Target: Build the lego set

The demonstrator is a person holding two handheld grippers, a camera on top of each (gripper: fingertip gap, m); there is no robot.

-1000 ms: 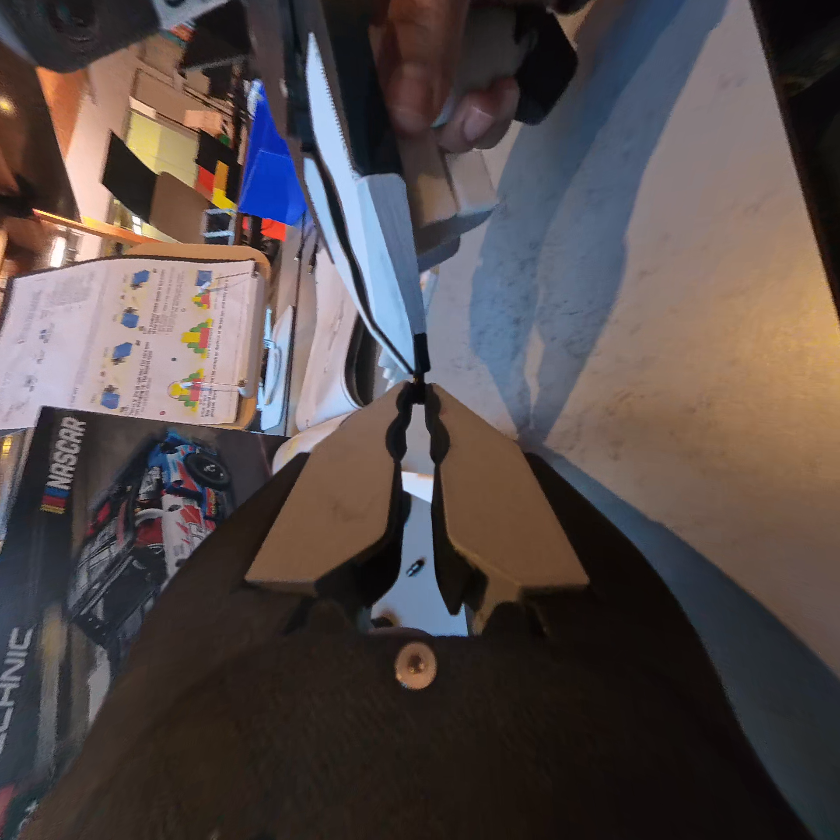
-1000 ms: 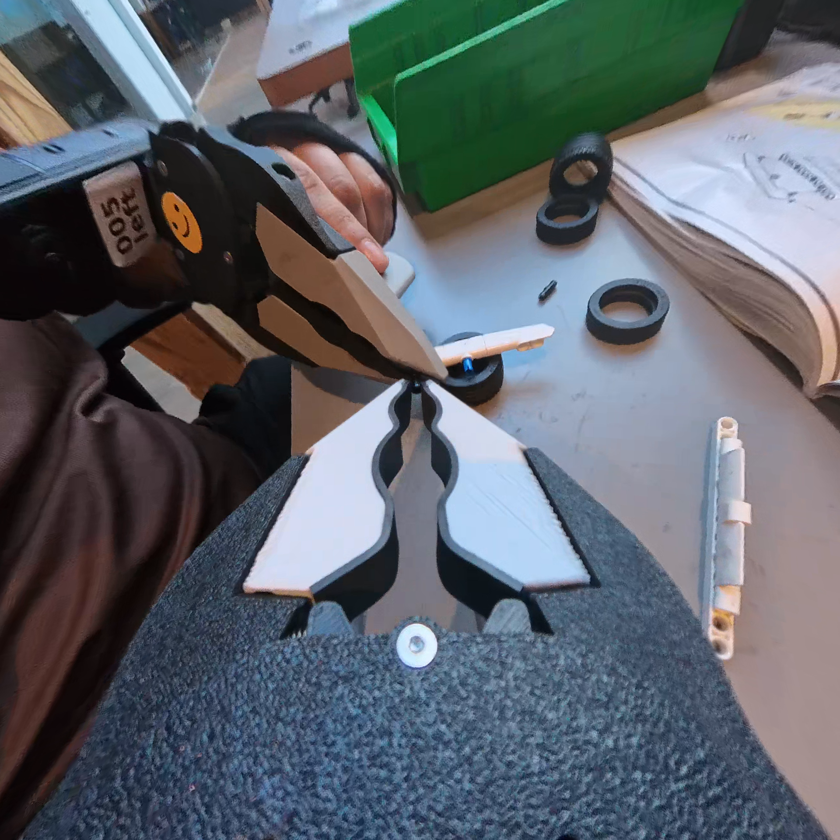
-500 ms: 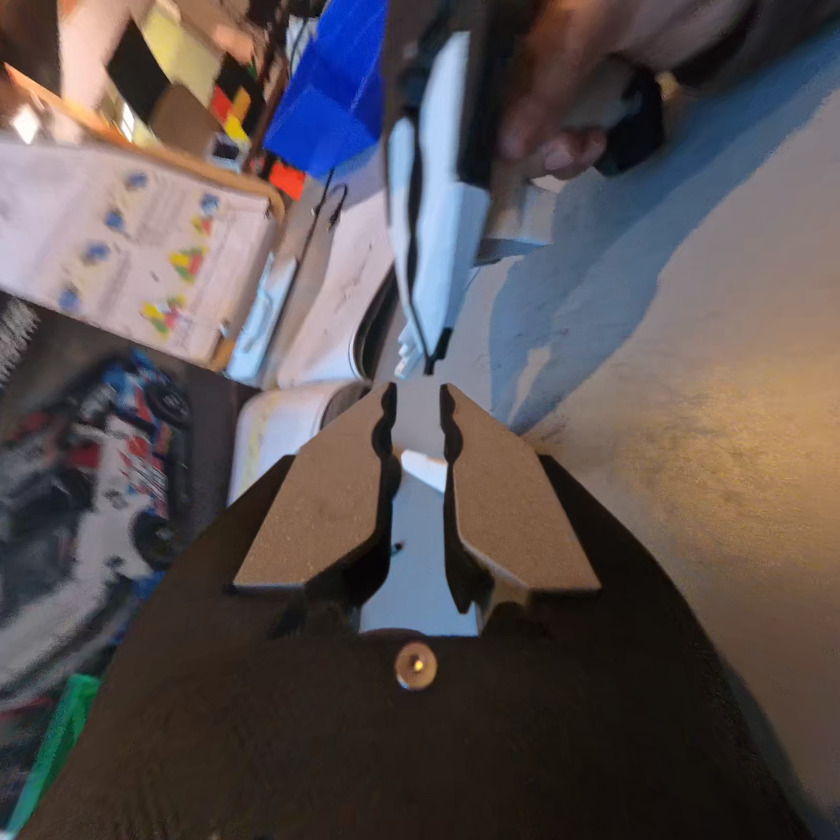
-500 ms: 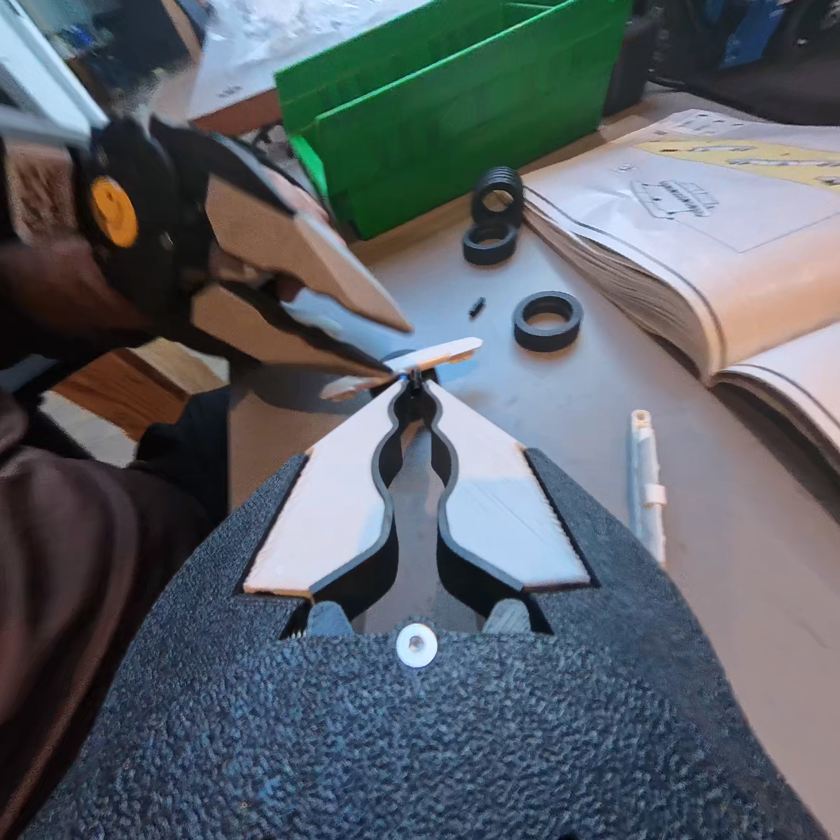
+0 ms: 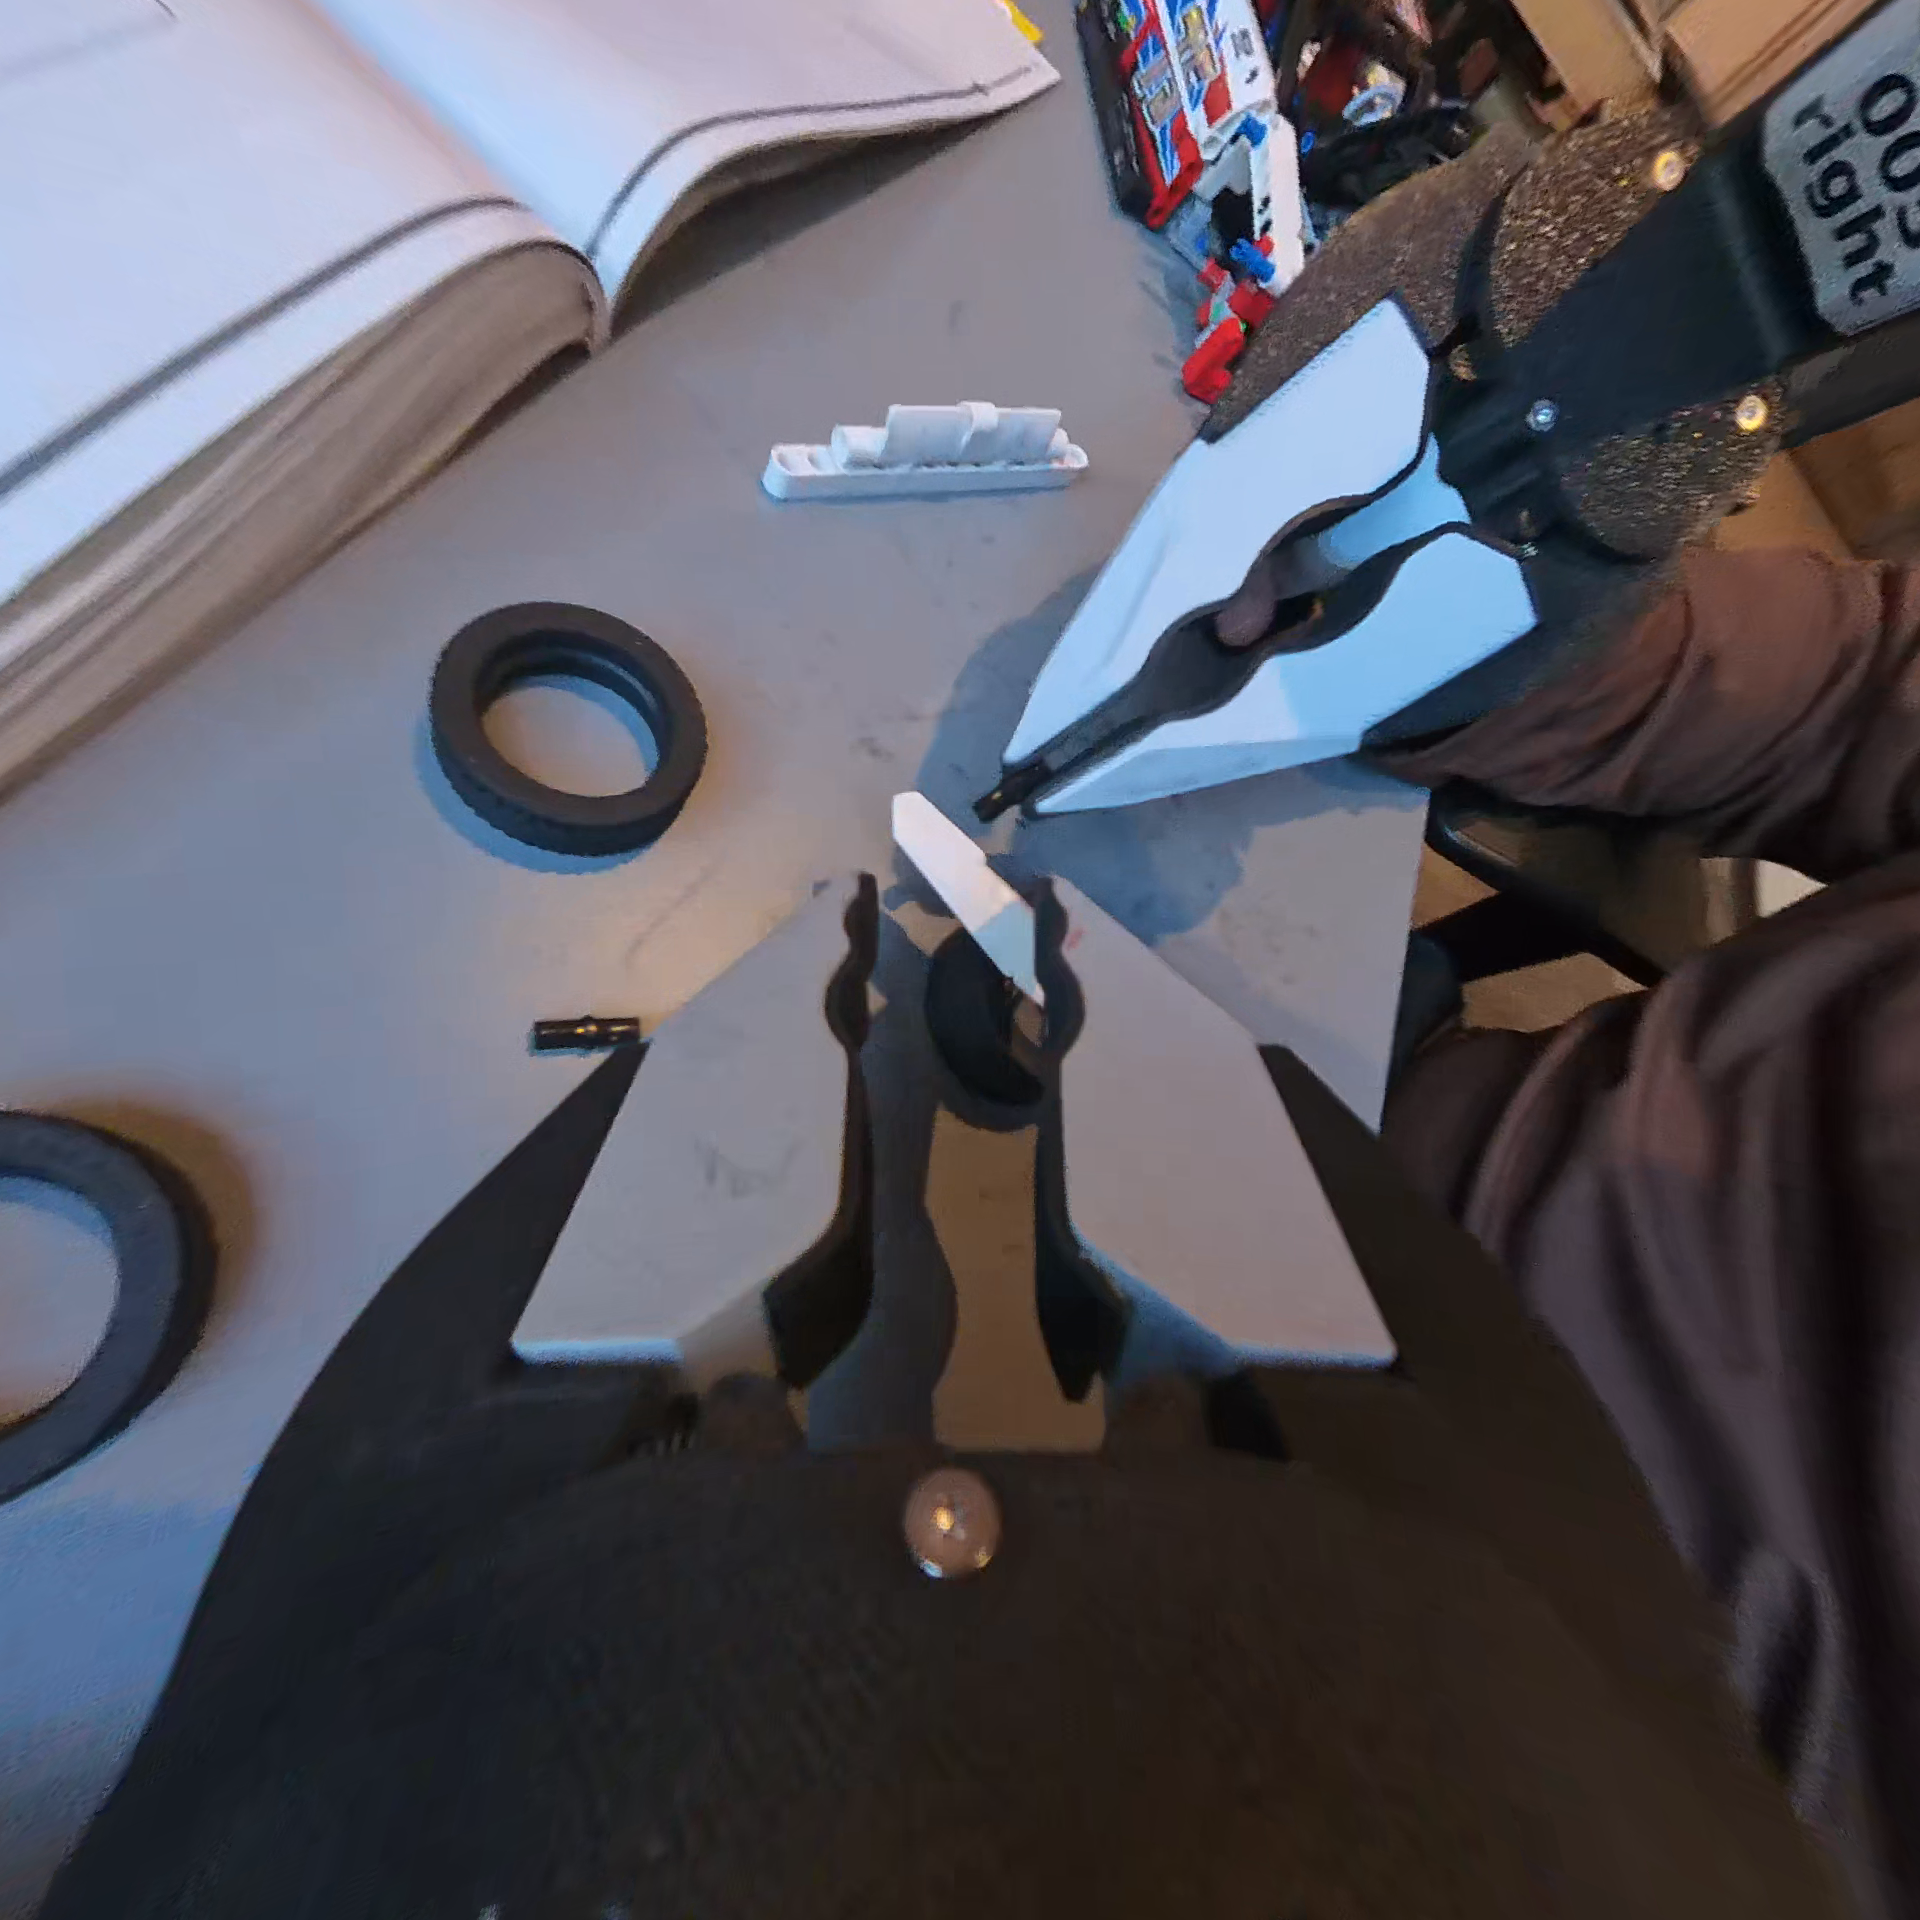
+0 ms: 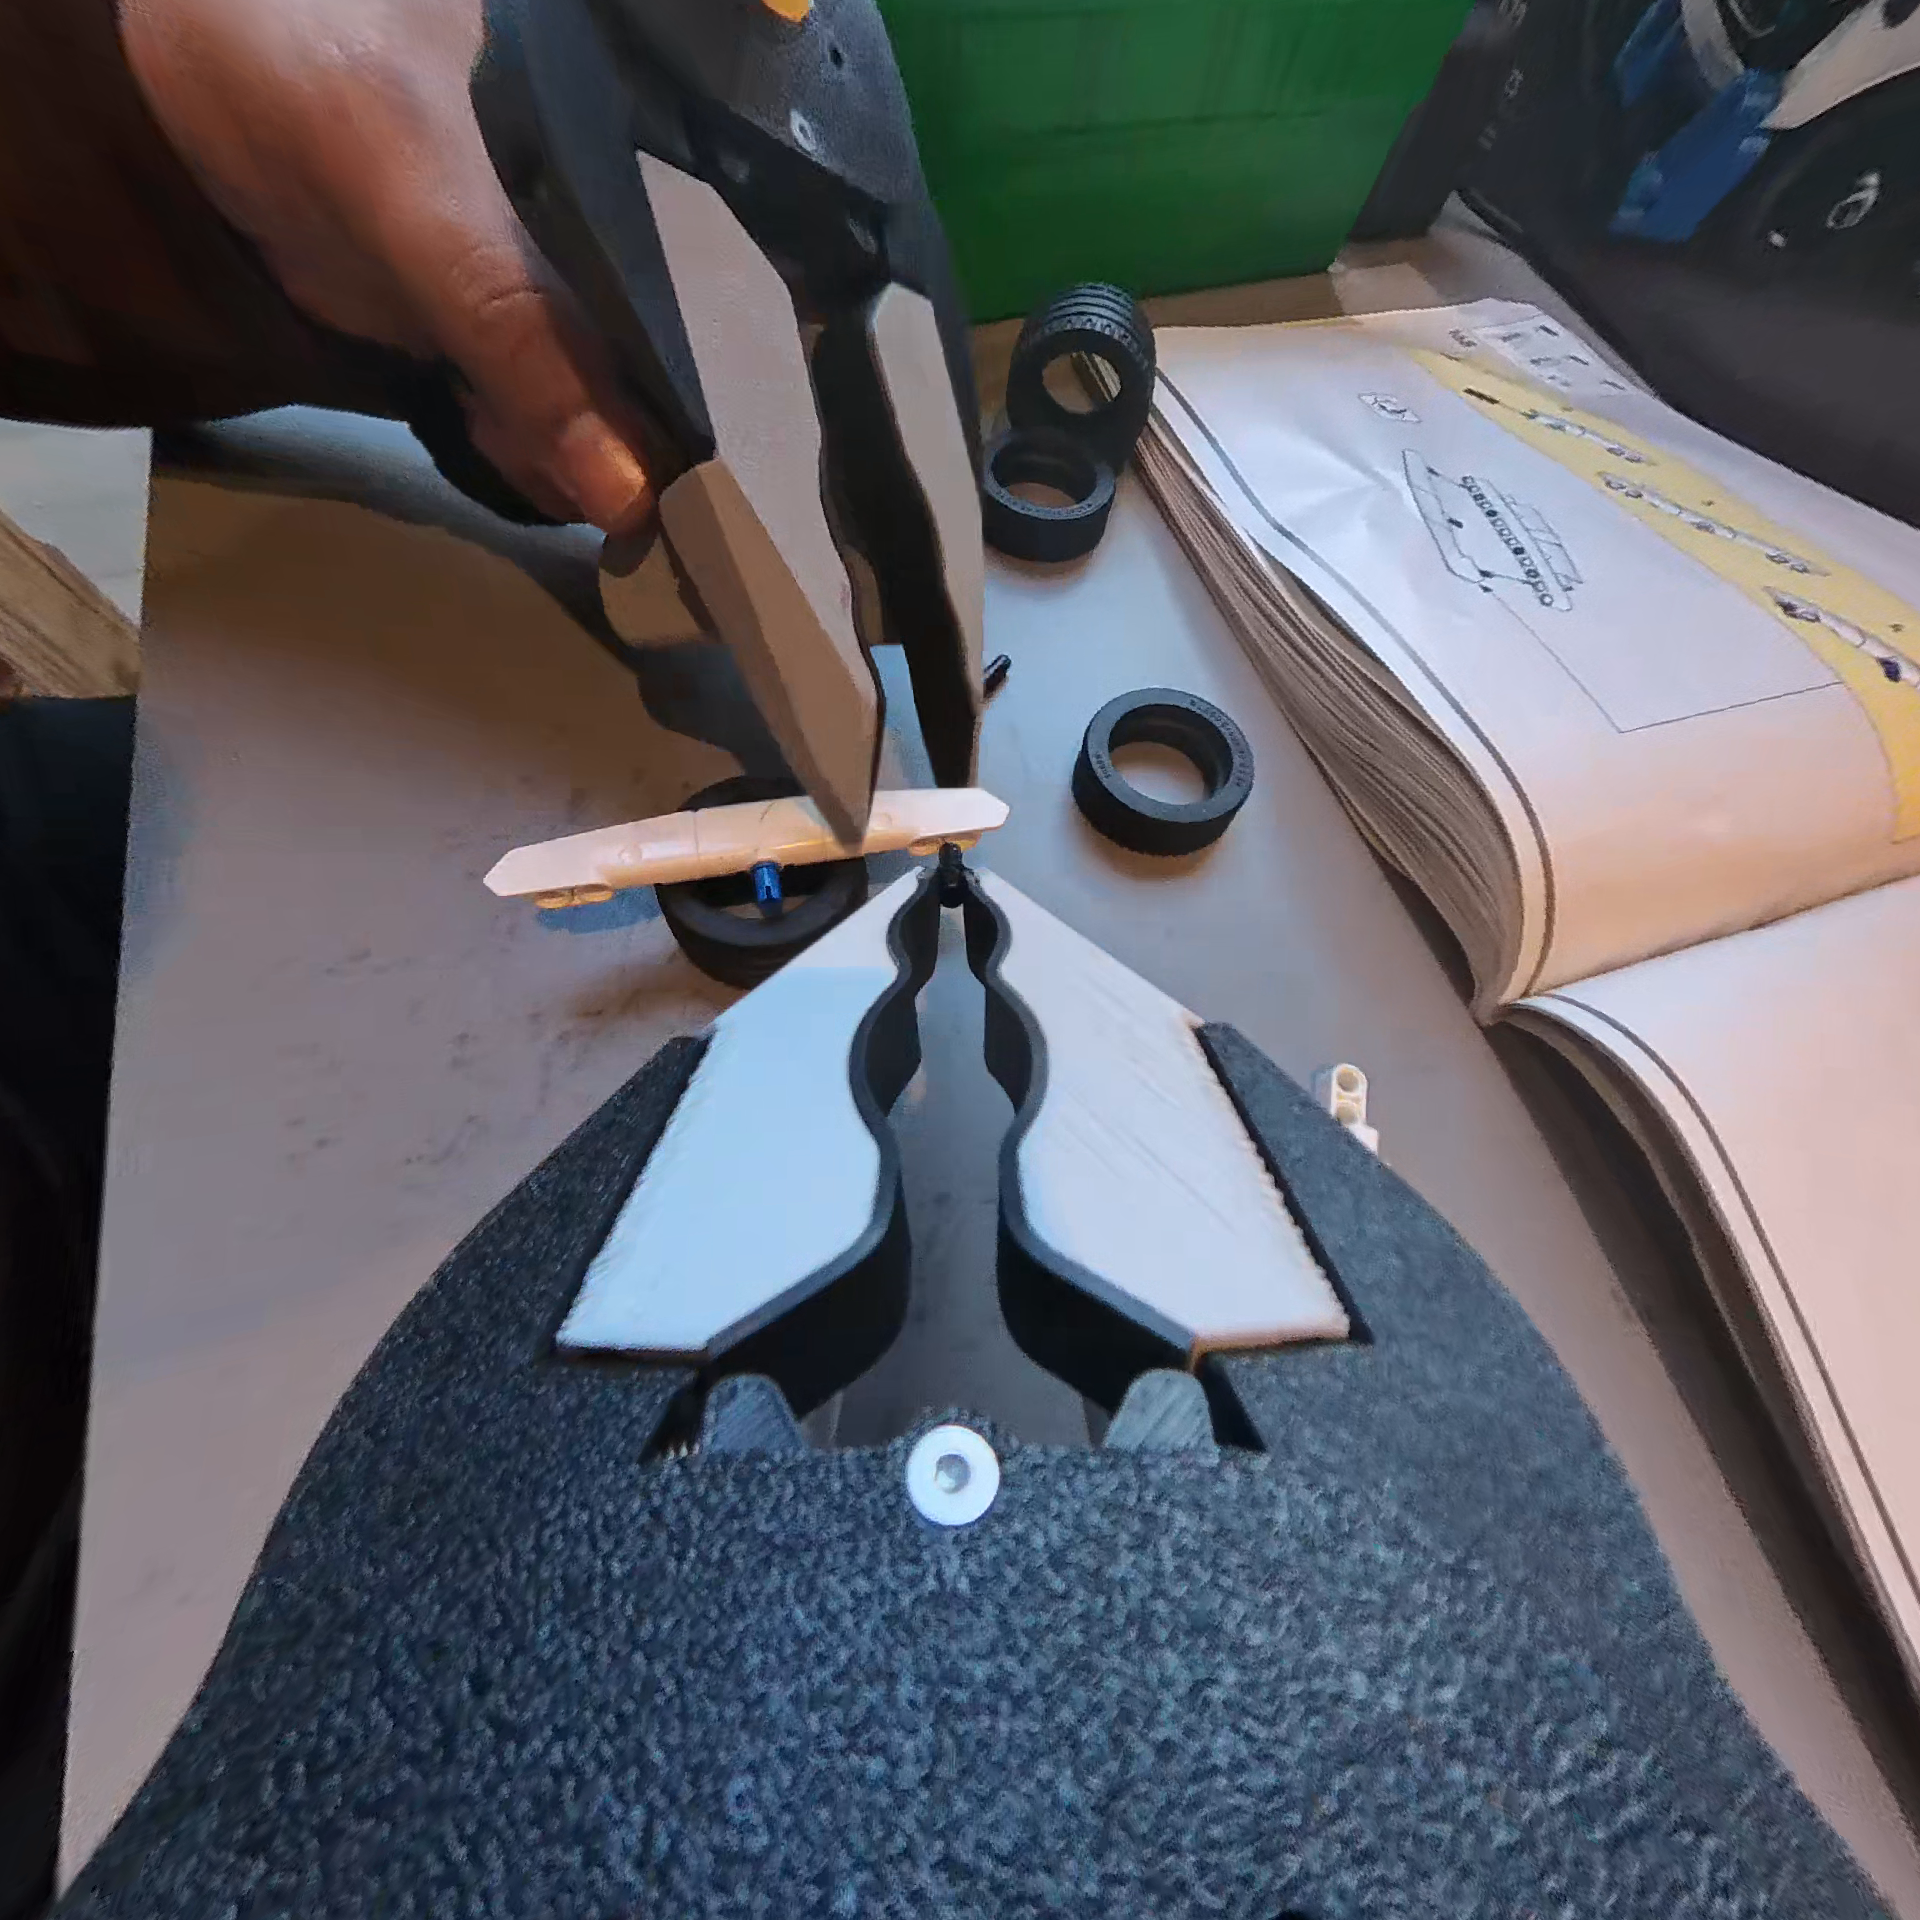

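A long white beam [image 6: 748, 840] with a blue pin [image 6: 766, 883] under it lies across a black tyre [image 6: 769, 920] on the grey table. My left gripper [image 5: 951, 894] is open, its two fingers straddling the beam [image 5: 966, 894]; the beam leans on the right finger. From the right wrist view it [image 6: 904, 800] comes down from above. My right gripper [image 6: 948, 878] is shut on a small black pin [image 6: 951, 860], held just below the beam's right end. The left wrist view shows it [image 5: 1013, 795] with the pin [image 5: 995, 802] at its tip.
An open instruction book [image 6: 1507, 623] lies right of the work spot. Loose tyres [image 5: 568, 727] [image 5: 83, 1288] [image 6: 1164, 769] [image 6: 1049, 499], a spare black pin [image 5: 585, 1032] and a white beam assembly [image 5: 925, 457] lie on the table. A green bin [image 6: 1143, 135] stands behind. Left and right tips are no more than a few centimetres apart.
My left gripper has opened and let the white beam down onto the tyre, swinging to point down at the table. My right gripper stays shut on the black pin near the beam.
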